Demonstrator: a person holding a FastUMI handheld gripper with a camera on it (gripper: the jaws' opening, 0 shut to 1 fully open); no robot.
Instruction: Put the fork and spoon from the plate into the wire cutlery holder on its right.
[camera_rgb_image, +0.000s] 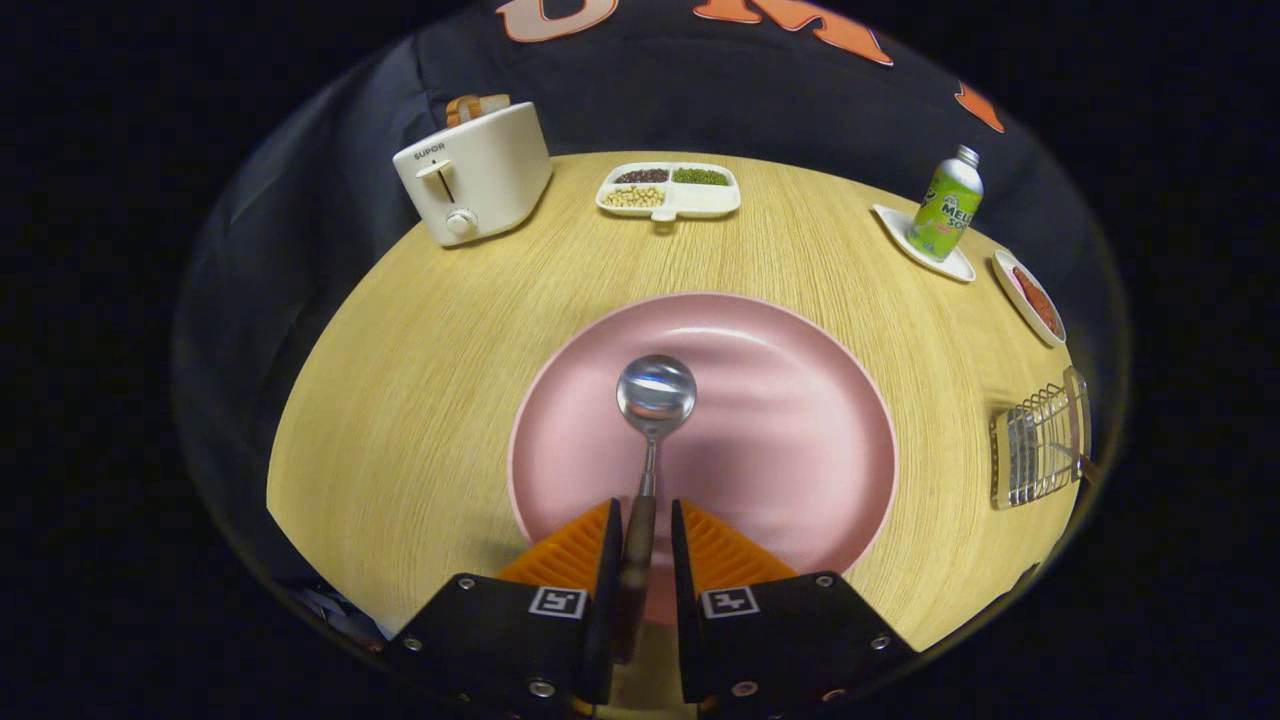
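Nearest the camera, the gripper (640, 545) has its two fingers drawn close on either side of the spoon (652, 430), whose dark handle runs down between them; the fingers look clamped on that handle, though the actual contact is hard to make out. The spoon's long axis points straight ahead along the fingers, with the shiny bowl out in front over the middle of the plate (800, 440). Whether the bowl rests on the plate or is lifted off it cannot be told. No fork lies on the plate; a thin handle at the holder (1035, 445) may be it, but that is too small to say. The holder stands near the counter's (420, 400) right edge, well apart from the plate and off to the right of the fingers, so the coming move is probably a carry to the right with the spoon turned to drop in. Along the far edge stand a toaster (475, 175), a tray (668, 190) and a bottle (946, 205).
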